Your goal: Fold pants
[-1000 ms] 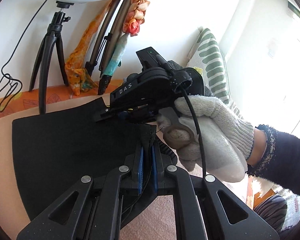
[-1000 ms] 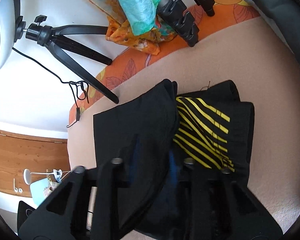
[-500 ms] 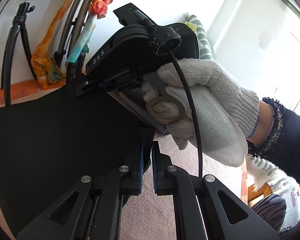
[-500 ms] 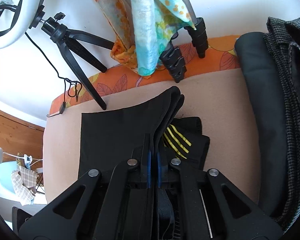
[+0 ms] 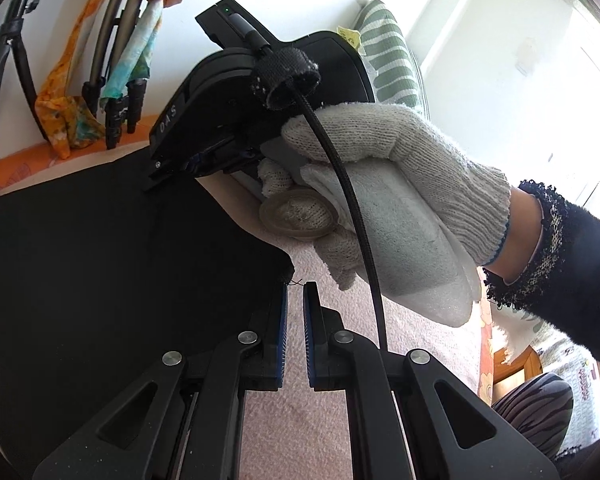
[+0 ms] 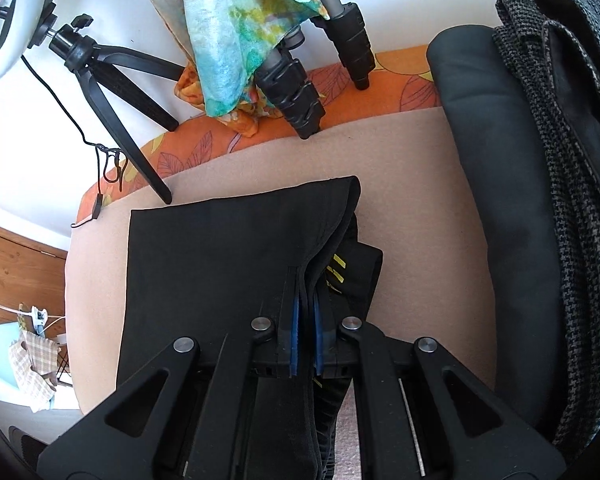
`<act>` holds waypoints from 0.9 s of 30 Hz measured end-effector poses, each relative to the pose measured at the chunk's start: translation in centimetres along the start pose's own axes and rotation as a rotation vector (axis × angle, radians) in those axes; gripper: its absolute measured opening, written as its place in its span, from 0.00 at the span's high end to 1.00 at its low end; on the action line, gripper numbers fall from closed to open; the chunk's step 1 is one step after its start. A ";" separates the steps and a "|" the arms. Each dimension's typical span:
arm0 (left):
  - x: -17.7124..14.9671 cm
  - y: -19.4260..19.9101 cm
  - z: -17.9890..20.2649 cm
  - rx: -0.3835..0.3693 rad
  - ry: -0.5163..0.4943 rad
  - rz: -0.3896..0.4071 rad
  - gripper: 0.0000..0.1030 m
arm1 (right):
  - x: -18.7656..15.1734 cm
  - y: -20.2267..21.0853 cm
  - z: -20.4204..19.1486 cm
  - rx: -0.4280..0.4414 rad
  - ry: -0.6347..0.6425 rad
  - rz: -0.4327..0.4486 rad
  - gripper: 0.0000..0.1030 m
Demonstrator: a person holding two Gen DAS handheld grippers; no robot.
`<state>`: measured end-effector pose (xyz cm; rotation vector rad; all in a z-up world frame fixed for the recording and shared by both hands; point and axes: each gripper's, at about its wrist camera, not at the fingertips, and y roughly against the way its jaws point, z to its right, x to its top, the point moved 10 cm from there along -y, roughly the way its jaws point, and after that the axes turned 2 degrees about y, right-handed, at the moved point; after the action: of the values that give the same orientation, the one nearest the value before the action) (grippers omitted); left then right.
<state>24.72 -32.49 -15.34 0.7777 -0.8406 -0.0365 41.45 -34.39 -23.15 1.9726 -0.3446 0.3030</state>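
The pants [image 6: 228,264] lie black and flat at centre frame on the beige bed [image 6: 420,168]. The right gripper [image 6: 305,312] pinches a folded edge between its jaws. The left gripper [image 5: 295,300] has jaws slightly spread with nothing between them; a pants corner sits just at their tips. To finish the fold well, lay the held edge square onto the layer below before letting go. The yellow-striped layer is mostly covered, and whether the edges align probably cannot be judged here.
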 end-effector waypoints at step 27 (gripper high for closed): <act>-0.3 14.5 -18.6 0.159 0.416 0.094 0.49 | -8.6 5.7 -1.3 -0.039 0.016 0.068 0.40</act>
<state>33.42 -10.60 -14.07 0.8561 -0.4861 0.2710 31.27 -34.54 -21.01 1.9218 -0.4053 0.3526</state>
